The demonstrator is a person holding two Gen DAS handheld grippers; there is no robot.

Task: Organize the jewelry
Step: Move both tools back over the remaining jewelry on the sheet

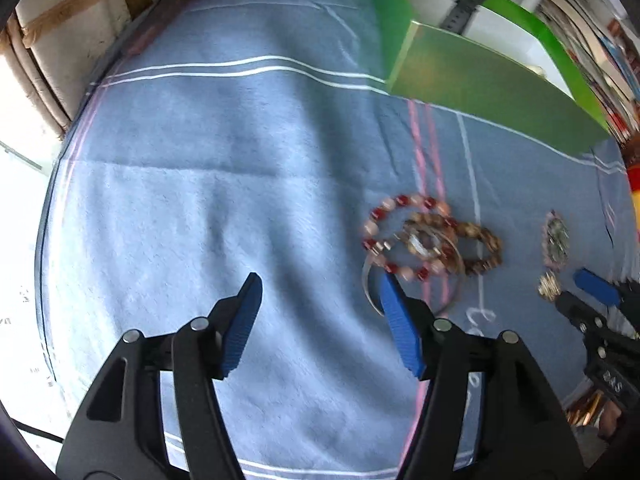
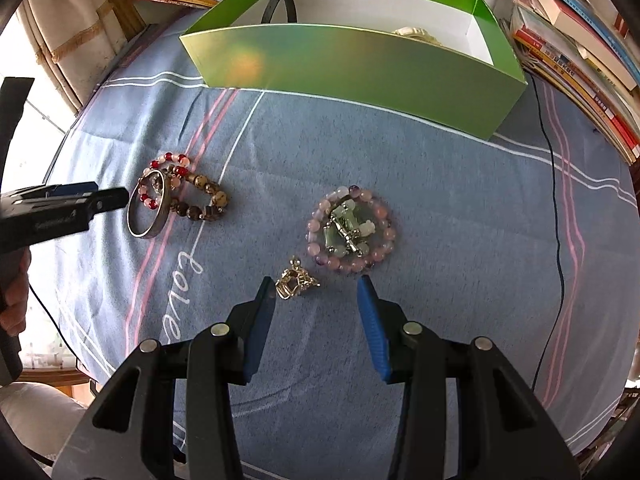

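Two grippers are in use over a table covered with a blue striped cloth [image 2: 440, 208]. The left gripper [image 1: 320, 292] has its tongs apart with only bare cloth between them; its right pad lies over the rim of the silver bangle [image 1: 372, 292], and whether it touches the bangle cannot be told. The right gripper [image 2: 316, 292] also has its tongs apart, nothing clamped; one small gold ring-like piece [image 2: 297, 279] lies just ahead of the gap, close to the left pad.

Jewelry count on the cloth:
- One red-and-pink bead bracelet [image 2: 168, 160], toward the left edge of the table.
- One brown bead bracelet [image 2: 204, 200], overlapping the red-and-pink one.
- One silver bangle [image 2: 146, 208], overlapping both bead bracelets.
- One pale pink bead bracelet [image 2: 352, 232], near the table centre, with a pale green and silver piece [image 2: 348, 232] lying inside its ring.
- One small gold piece, near the pink bracelet but apart from it.

One green box [image 2: 360, 68] with a white interior stands open at the far edge of the table. One black strap [image 2: 280, 0] hangs over its back wall, and one pale item [image 2: 416, 34] shows inside, partly hidden. Books [image 2: 580, 60] are stacked beyond the right and far edges. One bare hand [image 2: 14, 292] shows at the left edge in the right wrist view.
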